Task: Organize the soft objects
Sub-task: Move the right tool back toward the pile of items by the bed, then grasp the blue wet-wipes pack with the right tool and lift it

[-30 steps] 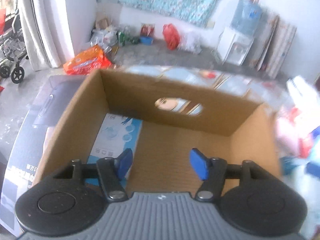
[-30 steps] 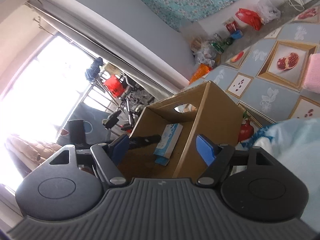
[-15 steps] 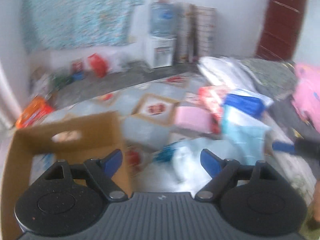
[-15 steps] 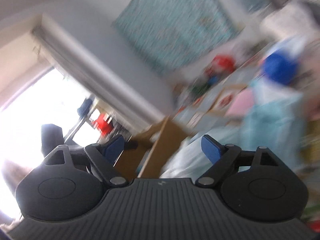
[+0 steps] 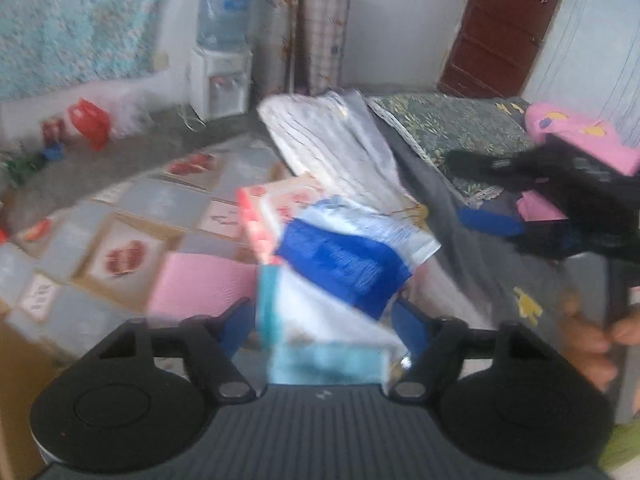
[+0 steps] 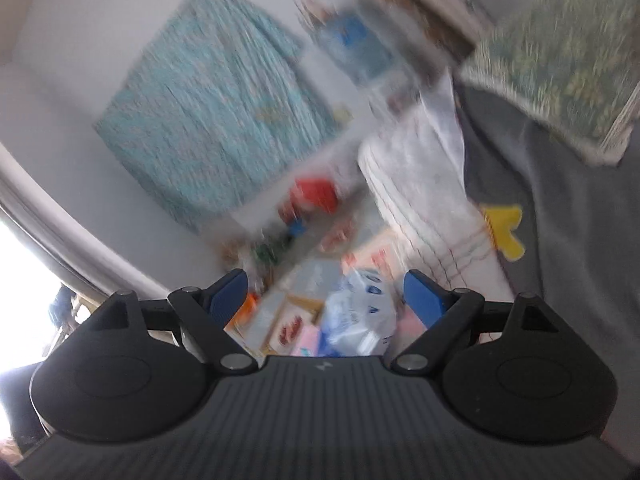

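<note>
Both tongs gape, left (image 5: 322, 326) closing around a blue-white pack (image 5: 340, 272); only it shows a hand (image 5: 592, 340).

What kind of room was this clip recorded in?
Most likely a lived-in room of a home, perhaps a bedroom. A water dispenser stands against the wall, a brown door is at the back, and bedding with a patterned pillow lies beside a patterned floor mat.

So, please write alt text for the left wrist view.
Blurred view: the left tongs are closing around a white and blue soft pack on a patterned mat. At right, a hand holds the right tongs.
</note>
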Available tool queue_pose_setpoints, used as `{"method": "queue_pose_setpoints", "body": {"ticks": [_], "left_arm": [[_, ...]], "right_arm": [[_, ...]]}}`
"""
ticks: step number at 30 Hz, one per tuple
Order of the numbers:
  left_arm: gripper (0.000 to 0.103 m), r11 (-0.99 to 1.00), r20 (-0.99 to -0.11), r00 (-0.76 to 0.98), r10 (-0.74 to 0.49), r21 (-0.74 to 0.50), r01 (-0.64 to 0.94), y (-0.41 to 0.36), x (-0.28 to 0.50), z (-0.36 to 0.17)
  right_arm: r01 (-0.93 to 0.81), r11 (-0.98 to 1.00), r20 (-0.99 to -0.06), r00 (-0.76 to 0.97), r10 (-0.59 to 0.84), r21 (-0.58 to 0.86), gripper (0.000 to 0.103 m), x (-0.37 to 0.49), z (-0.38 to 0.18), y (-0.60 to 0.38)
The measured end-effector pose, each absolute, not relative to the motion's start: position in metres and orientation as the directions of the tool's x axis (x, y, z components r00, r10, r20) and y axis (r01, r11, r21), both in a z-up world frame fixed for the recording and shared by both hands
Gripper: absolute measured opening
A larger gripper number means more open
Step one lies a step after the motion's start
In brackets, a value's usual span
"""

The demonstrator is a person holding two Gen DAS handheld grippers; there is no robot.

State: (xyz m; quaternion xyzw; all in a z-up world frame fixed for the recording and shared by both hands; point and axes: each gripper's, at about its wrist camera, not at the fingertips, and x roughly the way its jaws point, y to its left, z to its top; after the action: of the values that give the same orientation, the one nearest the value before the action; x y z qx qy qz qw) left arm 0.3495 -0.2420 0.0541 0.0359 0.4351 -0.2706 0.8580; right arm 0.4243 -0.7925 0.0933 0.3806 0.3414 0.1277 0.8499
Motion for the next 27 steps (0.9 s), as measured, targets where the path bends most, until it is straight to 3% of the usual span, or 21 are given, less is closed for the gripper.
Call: {"method": "queue_pose_setpoints", "body": {"ticks": [6, 12, 22, 27], "left_arm": [[0.075, 0.851, -0.793, 0.413, -0.448, -0.236, 0.469, -0.265, 0.385, 0.035], [0.080, 0.847, -0.801, 0.381, -0.461, -0.270, 0.458, -0.281, 0.401, 0.032], [0.088, 0.823, -0.815, 0.321, -0.483, -0.297, 0.484, -0.293, 0.404, 0.029], [0.088, 0.824, -0.826, 0.301, -0.476, -0.299, 0.480, -0.286, 0.403, 0.025]], "right_arm": [[0.075, 0.670, -0.537, 0.667, 0.517, 0.738, 0.083, 0.468, 0.060, -0.785], [0.083, 0.533, -0.466, 0.611, 0.640, 0.842, 0.077, 0.484, 0.040, -0.786], [0.084, 0.267, -0.269, 0.539, 0.798, 0.960, 0.079, 0.486, 0.019, -0.782], [0.064, 0.229, -0.228, 0.522, 0.822, 0.971, 0.079, 0.481, 0.021, -0.777]]}}
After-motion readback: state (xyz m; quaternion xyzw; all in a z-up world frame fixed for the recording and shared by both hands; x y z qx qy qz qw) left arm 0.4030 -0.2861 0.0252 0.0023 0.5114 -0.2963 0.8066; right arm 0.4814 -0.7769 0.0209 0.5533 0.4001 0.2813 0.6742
